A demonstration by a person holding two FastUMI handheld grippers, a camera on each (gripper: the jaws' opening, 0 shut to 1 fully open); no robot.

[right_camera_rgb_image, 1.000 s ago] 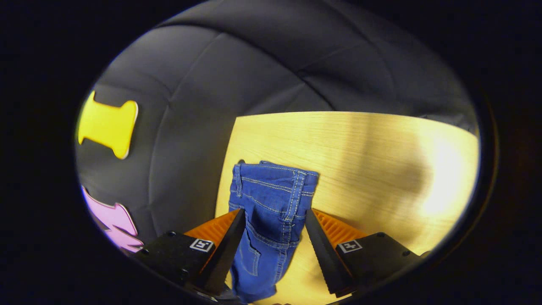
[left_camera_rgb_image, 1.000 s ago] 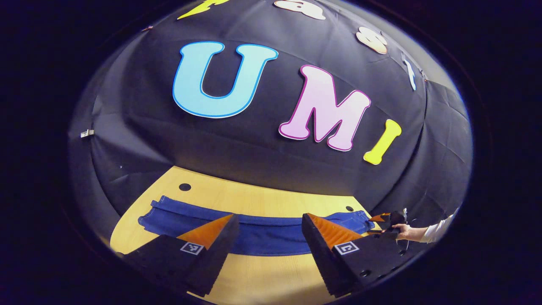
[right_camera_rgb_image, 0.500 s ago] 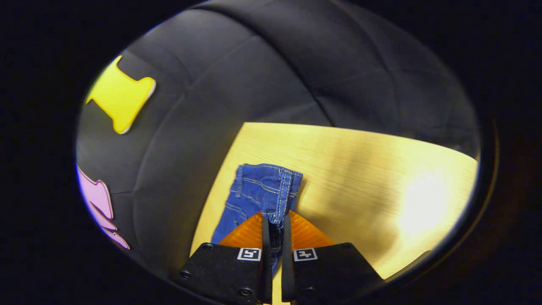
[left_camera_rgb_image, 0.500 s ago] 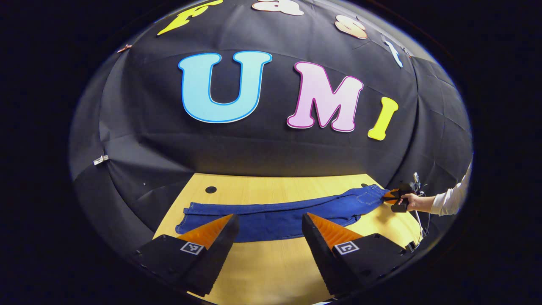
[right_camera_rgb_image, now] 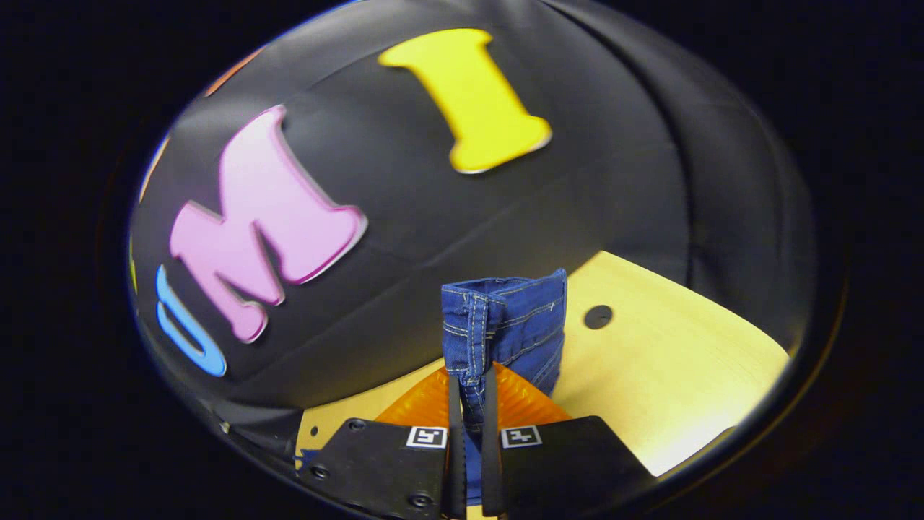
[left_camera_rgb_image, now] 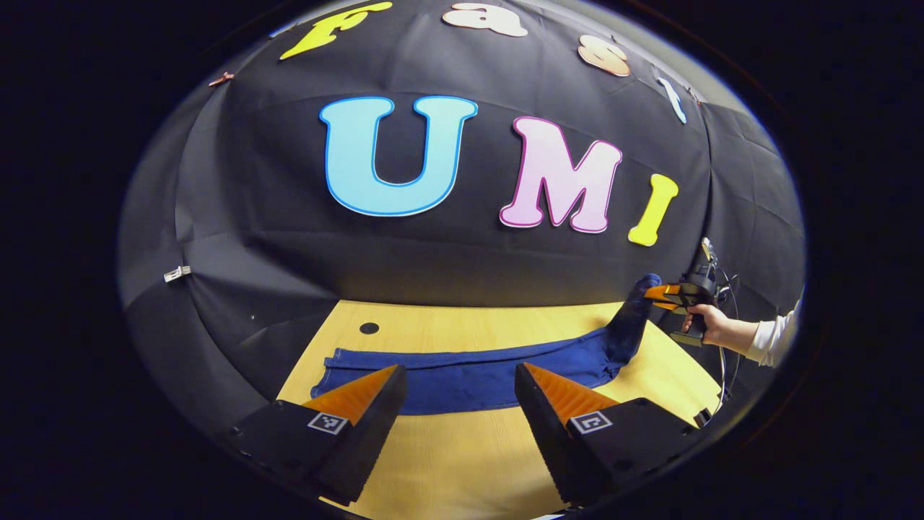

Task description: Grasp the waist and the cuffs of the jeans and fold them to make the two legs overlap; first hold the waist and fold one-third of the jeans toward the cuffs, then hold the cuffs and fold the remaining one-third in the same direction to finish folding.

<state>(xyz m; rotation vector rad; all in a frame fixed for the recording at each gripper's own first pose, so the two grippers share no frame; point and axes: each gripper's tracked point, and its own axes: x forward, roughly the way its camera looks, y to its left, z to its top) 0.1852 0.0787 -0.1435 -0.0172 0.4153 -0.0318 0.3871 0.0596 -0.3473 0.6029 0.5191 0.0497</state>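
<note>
Blue jeans [left_camera_rgb_image: 462, 368] lie in a long strip across the yellow wooden table [left_camera_rgb_image: 462, 455], legs overlapped, cuffs at the left end. In the left gripper view my left gripper [left_camera_rgb_image: 456, 393] hovers open above the table's near side, in front of the jeans' middle, holding nothing. At the far right a hand holds my right gripper [left_camera_rgb_image: 660, 295], which lifts the waist [left_camera_rgb_image: 632, 318] off the table. The right gripper view shows my right gripper [right_camera_rgb_image: 471, 393] shut on the waistband [right_camera_rgb_image: 505, 318], the denim standing up between the fingers.
Round dark holes mark the tabletop [left_camera_rgb_image: 369, 328] [right_camera_rgb_image: 598, 316]. The black cloth wall closes in behind the table. A white sleeve [left_camera_rgb_image: 776, 339] reaches in from the right. Bare wood lies between my left gripper and the jeans.
My right gripper closed on the waist and has raised it off the table, swinging its view toward the back wall. The left gripper has stayed open, shifting only slightly.
</note>
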